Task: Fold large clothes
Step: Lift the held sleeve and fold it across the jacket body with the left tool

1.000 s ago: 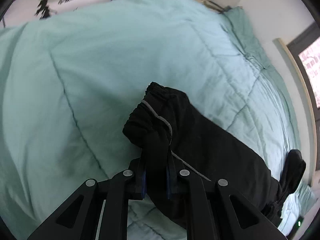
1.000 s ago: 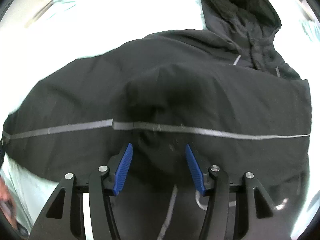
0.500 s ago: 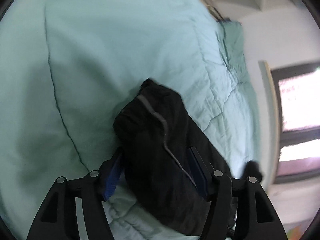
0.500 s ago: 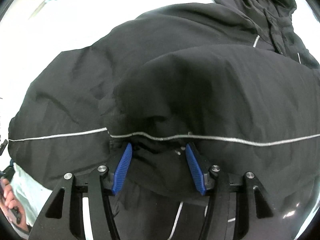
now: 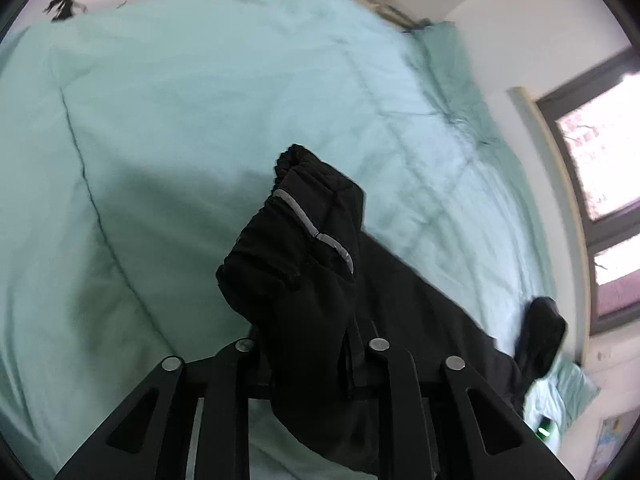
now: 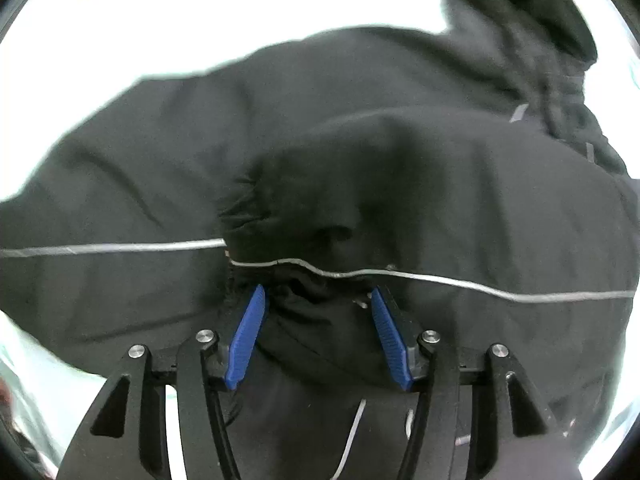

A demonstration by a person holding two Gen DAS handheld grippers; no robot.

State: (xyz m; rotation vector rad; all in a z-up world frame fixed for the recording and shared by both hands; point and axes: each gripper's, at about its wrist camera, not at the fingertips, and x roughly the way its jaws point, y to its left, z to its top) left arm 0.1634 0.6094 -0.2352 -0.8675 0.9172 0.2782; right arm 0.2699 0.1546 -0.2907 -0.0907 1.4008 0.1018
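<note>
A large black hooded jacket with thin grey reflective stripes lies on a pale green quilt. In the left wrist view my left gripper [image 5: 312,344] is shut on a sleeve cuff [image 5: 304,240] and holds it raised above the quilt; the sleeve hides the finger pads. In the right wrist view the jacket body [image 6: 360,152] fills the frame, with the hood [image 6: 532,4] at the top right. My right gripper [image 6: 318,304] is open, its blue pads [image 6: 246,340] astride a bunched fold of a sleeve cuff [image 6: 296,232] on the jacket.
The green quilt [image 5: 180,100] spreads over the bed to the left and far side. A window [image 5: 600,160] and a white wall stand on the right. The jacket's far sleeve end [image 5: 540,340] lies near the bed's right edge.
My left gripper was shut on the sleeve, opened half a second ago, and is shut on it again, lifting the cuff. My right gripper stayed open and moved closer over the jacket.
</note>
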